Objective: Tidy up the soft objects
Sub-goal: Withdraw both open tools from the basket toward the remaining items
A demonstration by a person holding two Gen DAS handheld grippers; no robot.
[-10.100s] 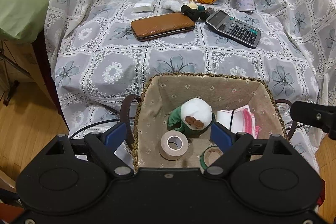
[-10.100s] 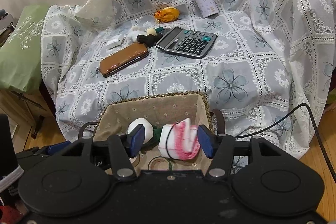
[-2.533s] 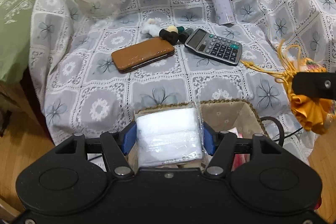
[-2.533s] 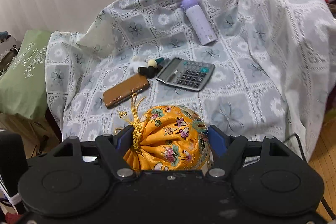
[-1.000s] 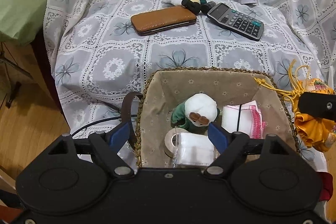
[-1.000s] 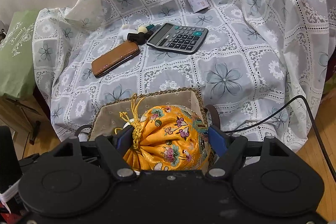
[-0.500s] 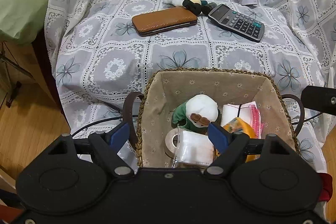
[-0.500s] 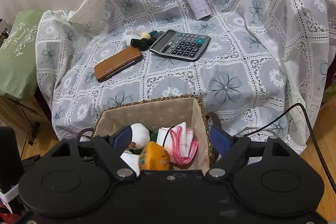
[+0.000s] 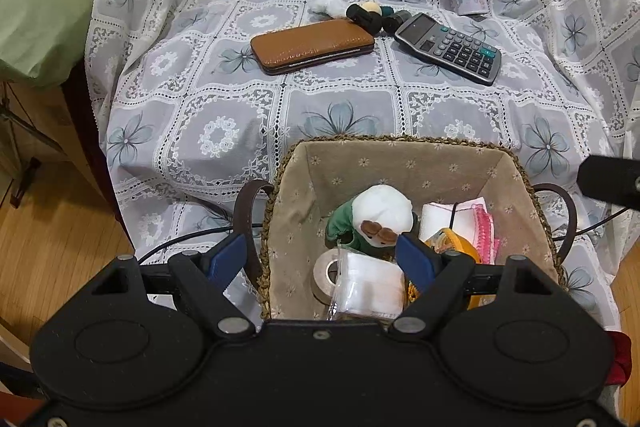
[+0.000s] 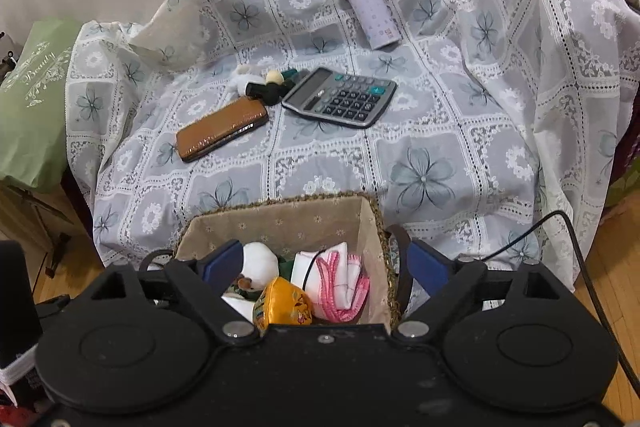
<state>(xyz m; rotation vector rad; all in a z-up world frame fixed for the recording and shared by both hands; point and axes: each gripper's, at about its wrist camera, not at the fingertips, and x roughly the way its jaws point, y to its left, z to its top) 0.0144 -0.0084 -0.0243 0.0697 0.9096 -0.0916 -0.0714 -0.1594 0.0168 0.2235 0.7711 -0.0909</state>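
Over the basket (image 10: 376, 223), the right gripper (image 10: 326, 265) spreads its jaws, the orange pouch (image 10: 286, 303) lying loose below; the left gripper (image 9: 320, 253) hangs spread, empty. The small plush toy (image 9: 330, 1) on the cloth looks light and squashy; best pinched across its middle.

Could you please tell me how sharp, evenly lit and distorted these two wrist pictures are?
Left wrist view: sharp, soft even light, no glare; the calculator keys are legible; fisheye bows the basket rim. Right wrist view: equally sharp, faint shadows; the cloth curves at the edges, corners darken.
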